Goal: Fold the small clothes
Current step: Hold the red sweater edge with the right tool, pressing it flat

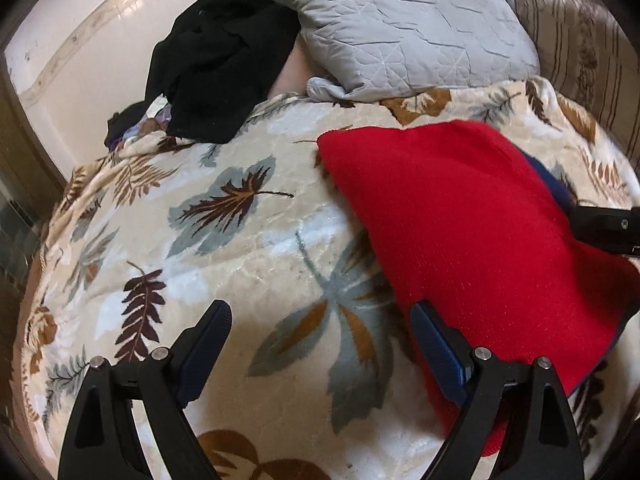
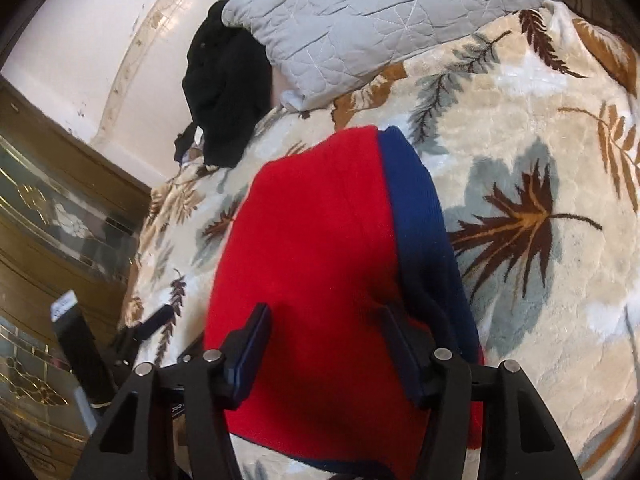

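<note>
A red knit garment [image 1: 460,232] with a blue band [image 2: 420,216] along one edge lies flat on the leaf-patterned blanket [image 1: 248,248]. My left gripper [image 1: 320,320] is open wide at the garment's near left edge; its right finger [image 1: 436,344] rests on the red cloth and its left finger sits on bare blanket. My right gripper [image 2: 326,324] points down onto the garment from the other side. Its jaws stand apart with red cloth spanning the gap, and its right finger [image 2: 400,340] sits by the blue band. One finger [image 1: 600,226] of it shows at the right edge of the left wrist view.
A grey quilted pillow [image 1: 400,28] lies at the head of the bed, with a heap of black clothes [image 1: 224,60] beside it. A striped cushion [image 1: 580,48] is at the far right. A white wall and a wood-and-glass cabinet [image 2: 48,216] stand to the left of the bed.
</note>
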A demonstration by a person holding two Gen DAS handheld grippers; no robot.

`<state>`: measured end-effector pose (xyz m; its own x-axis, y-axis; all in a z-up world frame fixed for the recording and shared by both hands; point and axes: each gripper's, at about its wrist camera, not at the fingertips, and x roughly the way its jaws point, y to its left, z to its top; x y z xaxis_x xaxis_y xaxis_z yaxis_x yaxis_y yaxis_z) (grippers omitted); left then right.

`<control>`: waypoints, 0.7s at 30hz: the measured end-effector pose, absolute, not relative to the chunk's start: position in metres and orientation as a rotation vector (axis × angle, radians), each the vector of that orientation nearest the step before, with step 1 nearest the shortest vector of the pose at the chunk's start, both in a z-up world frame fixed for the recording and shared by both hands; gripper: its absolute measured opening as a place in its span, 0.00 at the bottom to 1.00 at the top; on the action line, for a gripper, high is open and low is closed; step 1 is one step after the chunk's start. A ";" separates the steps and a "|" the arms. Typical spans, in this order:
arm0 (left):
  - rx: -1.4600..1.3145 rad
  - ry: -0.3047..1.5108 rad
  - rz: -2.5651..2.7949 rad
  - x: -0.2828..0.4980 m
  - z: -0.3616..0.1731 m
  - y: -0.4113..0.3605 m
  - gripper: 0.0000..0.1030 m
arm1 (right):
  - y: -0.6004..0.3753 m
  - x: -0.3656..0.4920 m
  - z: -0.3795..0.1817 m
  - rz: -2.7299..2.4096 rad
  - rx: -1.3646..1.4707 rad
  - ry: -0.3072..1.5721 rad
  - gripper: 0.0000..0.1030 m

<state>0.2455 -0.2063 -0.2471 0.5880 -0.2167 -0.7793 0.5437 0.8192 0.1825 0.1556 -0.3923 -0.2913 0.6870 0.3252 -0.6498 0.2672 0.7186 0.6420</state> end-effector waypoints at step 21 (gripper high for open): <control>0.361 0.734 -0.499 0.235 -0.218 -0.204 0.88 | -0.406 0.140 -0.263 -0.024 0.767 0.711 0.68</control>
<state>0.2346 -0.2043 -0.2180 0.6353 -0.3038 -0.7100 0.5491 0.8242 0.1386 0.1395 -0.4060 -0.2628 0.7690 0.2292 -0.5967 0.2683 0.7316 0.6267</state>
